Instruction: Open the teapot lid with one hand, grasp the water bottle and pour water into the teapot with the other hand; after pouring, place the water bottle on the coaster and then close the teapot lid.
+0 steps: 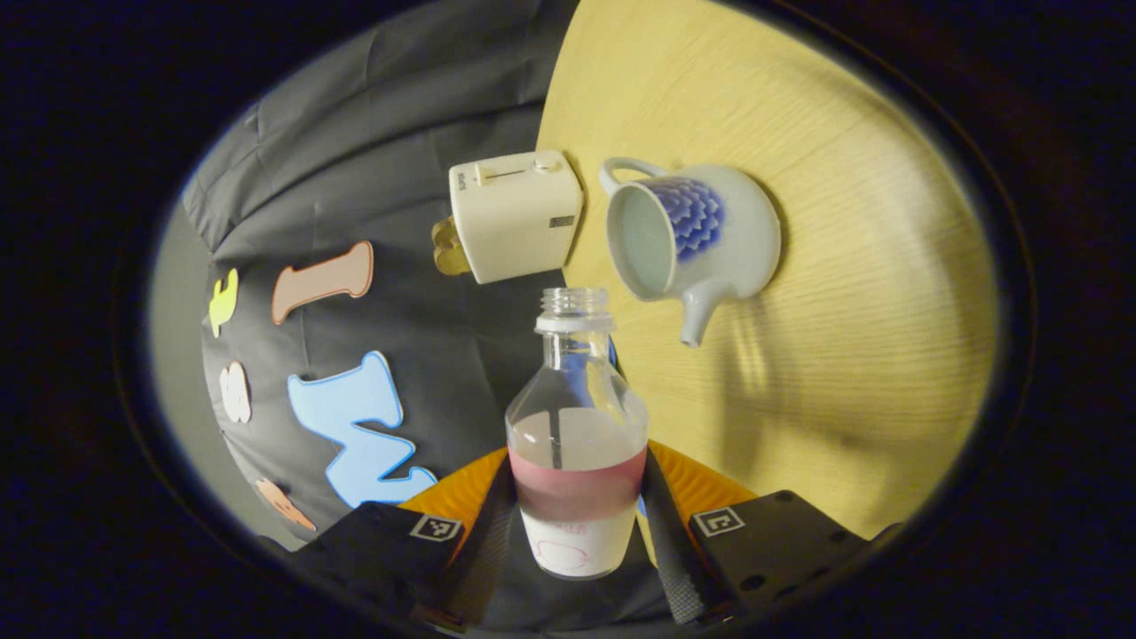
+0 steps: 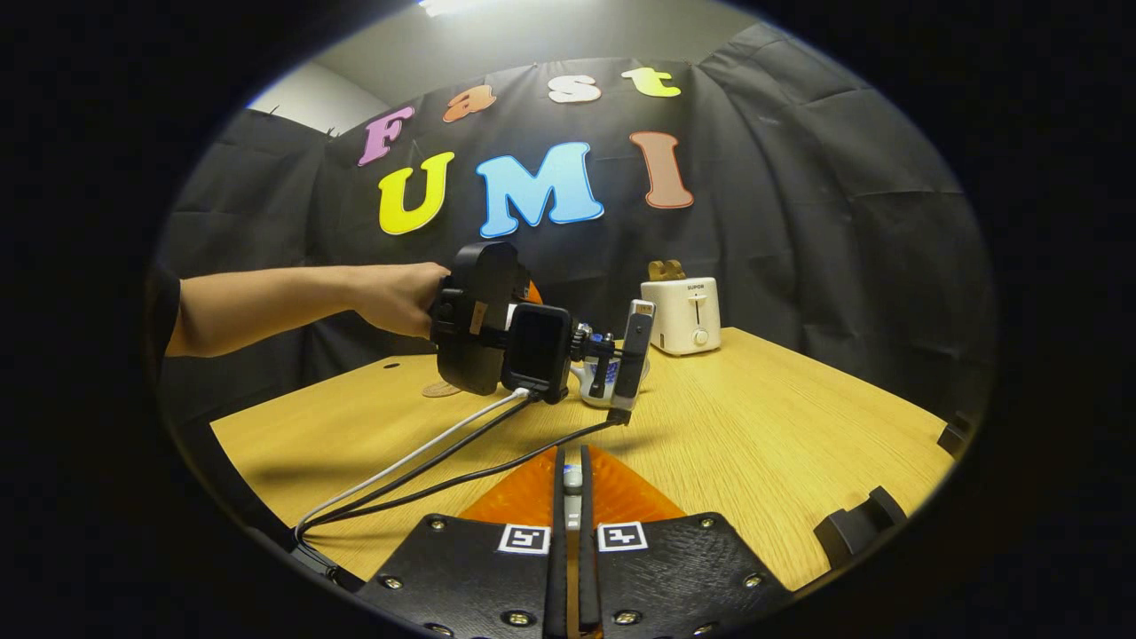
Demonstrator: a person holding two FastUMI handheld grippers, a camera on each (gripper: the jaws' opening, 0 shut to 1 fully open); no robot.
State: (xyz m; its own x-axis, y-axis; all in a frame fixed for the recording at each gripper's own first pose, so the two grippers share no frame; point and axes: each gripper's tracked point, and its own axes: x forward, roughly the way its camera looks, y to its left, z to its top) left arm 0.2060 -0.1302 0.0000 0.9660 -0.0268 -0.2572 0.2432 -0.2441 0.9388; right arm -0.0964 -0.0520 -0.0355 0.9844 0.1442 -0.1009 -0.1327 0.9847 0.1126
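Observation:
My left gripper (image 1: pixel 577 497) is shut on a clear, uncapped water bottle (image 1: pixel 577 417) with a pink band. The bottle's mouth points toward the pale teapot (image 1: pixel 697 235) with a blue flower, which stands on the wooden table with no lid on, its opening bare. In the right gripper view a hand holds the left gripper (image 2: pixel 626 355) level above the table, in front of the teapot (image 2: pixel 593 390). My right gripper (image 2: pixel 572 461) is nearer the front edge, its fingers nearly together on a small pale piece, the teapot lid (image 2: pixel 573 479). A brown coaster (image 2: pixel 441 389) lies behind the left gripper.
A cream toaster (image 2: pixel 682 315) stands at the table's far edge, close to the teapot. Cables (image 2: pixel 426 466) trail from the left gripper across the table toward the front left. Small black blocks (image 2: pixel 856 524) sit at the table's right front edge.

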